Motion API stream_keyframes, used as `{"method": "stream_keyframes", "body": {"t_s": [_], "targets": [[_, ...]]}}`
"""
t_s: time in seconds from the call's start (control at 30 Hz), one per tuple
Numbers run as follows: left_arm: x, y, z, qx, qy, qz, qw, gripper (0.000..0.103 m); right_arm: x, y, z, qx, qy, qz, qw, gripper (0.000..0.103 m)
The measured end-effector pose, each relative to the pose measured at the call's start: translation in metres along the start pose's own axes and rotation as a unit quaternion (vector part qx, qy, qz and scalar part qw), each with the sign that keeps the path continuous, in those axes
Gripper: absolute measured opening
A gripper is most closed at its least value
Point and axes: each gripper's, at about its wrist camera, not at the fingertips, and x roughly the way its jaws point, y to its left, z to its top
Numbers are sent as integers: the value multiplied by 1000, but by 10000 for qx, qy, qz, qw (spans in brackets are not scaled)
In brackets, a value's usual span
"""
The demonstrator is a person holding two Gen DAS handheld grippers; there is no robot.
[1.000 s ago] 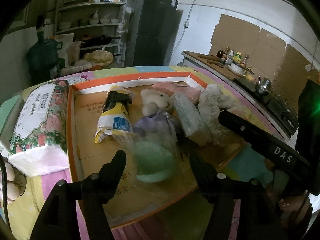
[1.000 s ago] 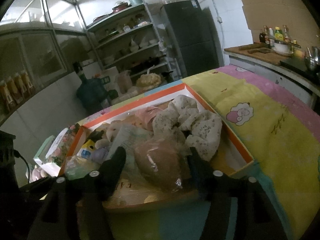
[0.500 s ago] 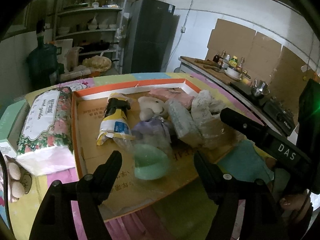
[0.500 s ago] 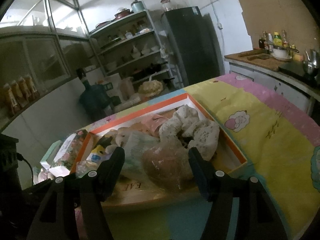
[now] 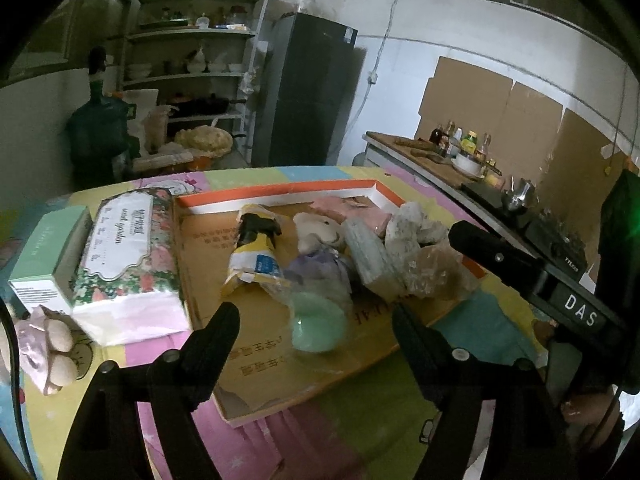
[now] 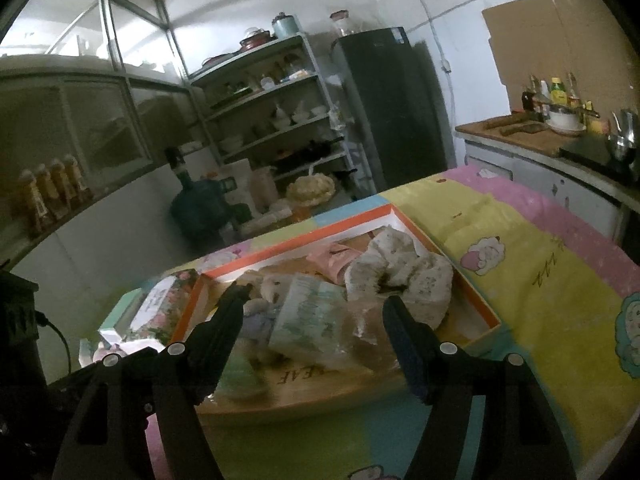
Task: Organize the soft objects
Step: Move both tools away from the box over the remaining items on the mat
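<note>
Above the orange-rimmed box (image 5: 280,194) of soft objects, both grippers' fingers (image 5: 218,332) (image 6: 404,332) spread wide, empty.

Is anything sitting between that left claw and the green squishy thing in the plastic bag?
Nothing visible blocks it. The left claw is open, and the green squishy thing lies on the bare cardboard floor of the orange-rimmed box, showing in the gap between the fingers. Its own clear bag wraps it; the yellow pouch lies farther back.

Dim kitchen, heavy fisheye bend

Pale daylight enters through the windows (image 6: 80,36) up left; black vignette rims both views, walls curve, right view is softly blurred, and colours look murky.
</note>
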Motion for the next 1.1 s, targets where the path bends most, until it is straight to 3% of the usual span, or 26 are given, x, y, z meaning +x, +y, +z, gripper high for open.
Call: {"method": "stream_keyframes", "body": {"t_s": [0.27,1.1], "targets": [[-18,1,-1,-20,-217,9,9998,84,-14,14,1,-121,-104,25,9999,74],[-77,51,-10,-354,-660,443,9962,84,-29,90,-6,-601,-235,266,9976,74]]}}
